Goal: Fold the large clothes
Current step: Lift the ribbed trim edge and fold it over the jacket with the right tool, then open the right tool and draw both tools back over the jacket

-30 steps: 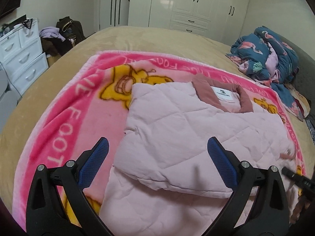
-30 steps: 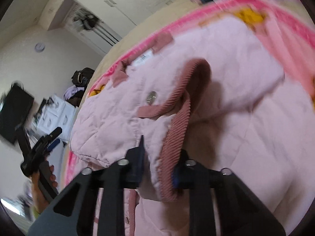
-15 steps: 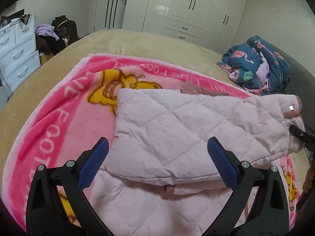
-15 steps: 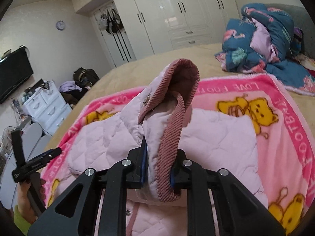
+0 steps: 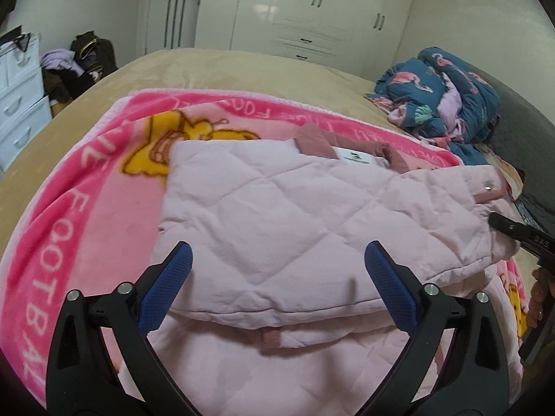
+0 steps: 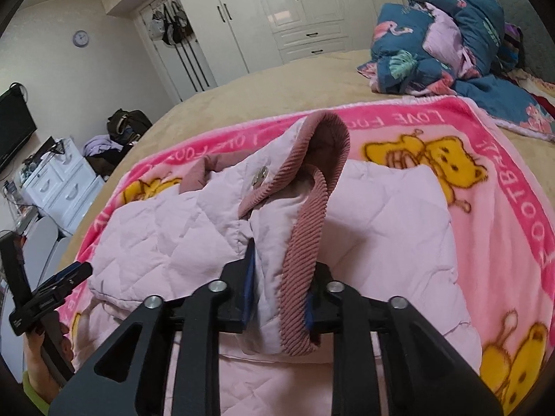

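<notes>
Holding the sleeve cuff (image 6: 305, 277) of the pink quilted jacket (image 5: 277, 228), the right gripper (image 6: 281, 298) has its jaws easing apart; the ribbed dusty-pink cuff and a fold of quilted fabric sit between the pads, and the pads look to be touching the cloth on both sides. A metal snap (image 6: 261, 175) shows on the sleeve just above the cuff.

Left gripper (image 5: 277, 291) is spread wide with nothing between its blue pads (image 5: 166, 291); jaws are narrowing slightly. It hovers over the near part of the jacket body, not touching it.

Landmark: pink cartoon blanket (image 5: 86, 187) with yellow bears and white lettering.
- Jacket lies in the middle of the blanket, partly folded, one quilted layer over another.
- Collar (image 5: 314, 140) with white label (image 5: 355, 156) points to the blanket's far edge.
- Raised sleeve stretches toward the blanket's right side in the left wrist view, where the right gripper's black tip meets it.
- Blanket sits on a tan bedspread (image 5: 242, 69).
- Blue flamingo-print bedding (image 5: 440, 93) is heaped beyond the blanket's far right corner.
- White wardrobe (image 5: 305, 10) stands behind the bed; white drawers (image 5: 17, 104) off the blanket's left side.
</notes>
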Demonstrator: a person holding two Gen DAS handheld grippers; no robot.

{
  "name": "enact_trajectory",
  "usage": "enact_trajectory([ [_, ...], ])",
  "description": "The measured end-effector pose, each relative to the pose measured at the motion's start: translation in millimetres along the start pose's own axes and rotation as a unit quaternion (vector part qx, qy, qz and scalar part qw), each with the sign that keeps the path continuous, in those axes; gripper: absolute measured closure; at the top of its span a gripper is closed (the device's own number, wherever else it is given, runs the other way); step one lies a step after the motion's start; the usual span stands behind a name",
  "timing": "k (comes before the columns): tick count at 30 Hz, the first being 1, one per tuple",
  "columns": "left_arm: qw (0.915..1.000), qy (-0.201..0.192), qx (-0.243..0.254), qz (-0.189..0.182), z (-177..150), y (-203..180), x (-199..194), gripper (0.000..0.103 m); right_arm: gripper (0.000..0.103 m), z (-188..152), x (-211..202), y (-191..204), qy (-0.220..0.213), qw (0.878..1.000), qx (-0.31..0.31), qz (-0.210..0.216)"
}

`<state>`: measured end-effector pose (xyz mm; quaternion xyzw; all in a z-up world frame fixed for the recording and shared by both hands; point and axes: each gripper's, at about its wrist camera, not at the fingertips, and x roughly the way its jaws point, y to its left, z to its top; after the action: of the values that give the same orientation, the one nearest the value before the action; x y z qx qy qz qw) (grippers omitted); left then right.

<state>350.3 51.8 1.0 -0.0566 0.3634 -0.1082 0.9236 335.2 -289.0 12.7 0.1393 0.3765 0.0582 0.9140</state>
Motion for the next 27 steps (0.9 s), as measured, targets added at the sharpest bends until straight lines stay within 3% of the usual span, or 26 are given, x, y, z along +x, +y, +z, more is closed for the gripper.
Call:
enact_trajectory([
  [3, 0.9999, 0.003, 0.013, -0.006, -2.2, -8.6, 3.5, 0.025, 0.059, -4.1, -1.2, -11.3, -0.003, 1.000, 0.026, -0.016],
  [4, 0.9998, 0.007, 0.017, -0.009, -3.3, -11.2, 5.7, 0.034, 0.055, -5.6, -3.3, -15.7, -0.007, 0.999, 0.035, -0.024],
  [6, 0.9995, 0.013, 0.025, -0.012, -5.2, -16.4, 8.9, 0.040, 0.051, -7.6, -11.1, -20.5, -0.023, 0.998, 0.037, -0.046],
  [11, 0.9982, 0.028, 0.051, -0.010, -12.4, -27.3, 19.6, 0.040, 0.047, -10.0, -28.0, -15.0, -0.049, 0.997, 0.005, -0.061],
  [17, 0.9973, 0.062, 0.037, -0.012, -21.5, -21.3, 37.0, 0.038, 0.037, -6.0, -28.7, 17.2, -0.047, 0.997, -0.048, -0.031],
  [24, 0.9968, 0.071, 0.036, -0.011, -24.7, -19.2, 41.9, 0.037, 0.031, 4.6, 9.2, 59.8, 0.009, 0.995, -0.102, -0.012],
  [27, 0.9967, 0.072, 0.034, -0.012, -24.9, -19.1, 41.5, 0.037, 0.029, 3.0, 45.0, 59.9, 0.067, 0.993, -0.095, -0.026],
])
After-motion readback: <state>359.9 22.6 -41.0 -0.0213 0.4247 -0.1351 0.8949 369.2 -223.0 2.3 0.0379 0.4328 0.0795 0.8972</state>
